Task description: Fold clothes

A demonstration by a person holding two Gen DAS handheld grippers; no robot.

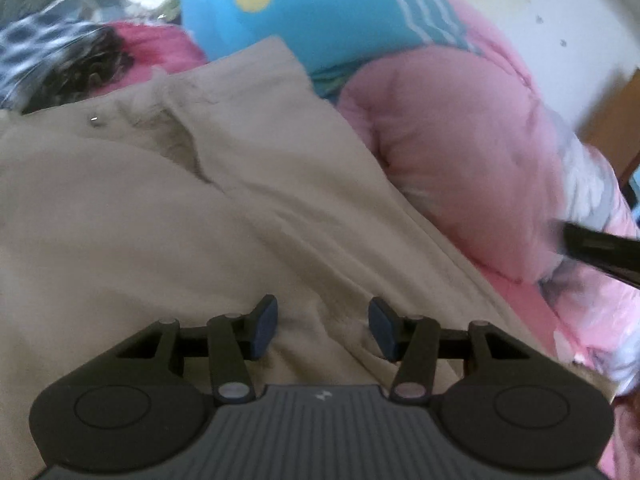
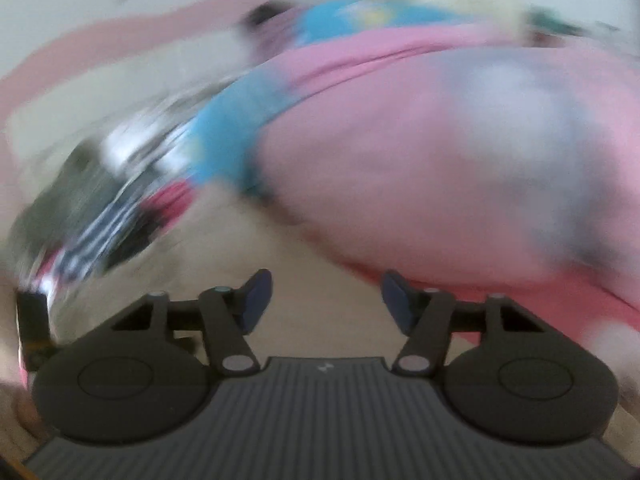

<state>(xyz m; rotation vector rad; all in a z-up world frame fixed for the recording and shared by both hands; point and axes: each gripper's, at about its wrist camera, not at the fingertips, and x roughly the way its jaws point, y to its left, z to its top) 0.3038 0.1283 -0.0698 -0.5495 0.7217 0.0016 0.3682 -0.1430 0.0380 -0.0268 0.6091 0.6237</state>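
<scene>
In the left wrist view, the left claw sits at the lower centre of the frame with its two blue pads standing apart and nothing between them, so it is released, hovering over a broad beige garment that fills the left and middle of the picture. The beige garment lies spread and creased, with a small metal snap showing near its upper left part. Just beside it, to the right, bulges a puffy pink quilt, and above the garment's top edge a bright blue cloth with a yellow spot rests against the quilt. In the upper left corner lies a heap of other clothes, among them a dark and white patterned piece and a deep pink one. A black bar, the right claw, pokes in from the right edge over the quilt. The right wrist view is heavily blurred. There the right claw also has its pads apart with nothing gripped, released over beige fabric at the lower centre, while the pink quilt fills the right half and the blue cloth and patterned clothes smear across the left.
</scene>
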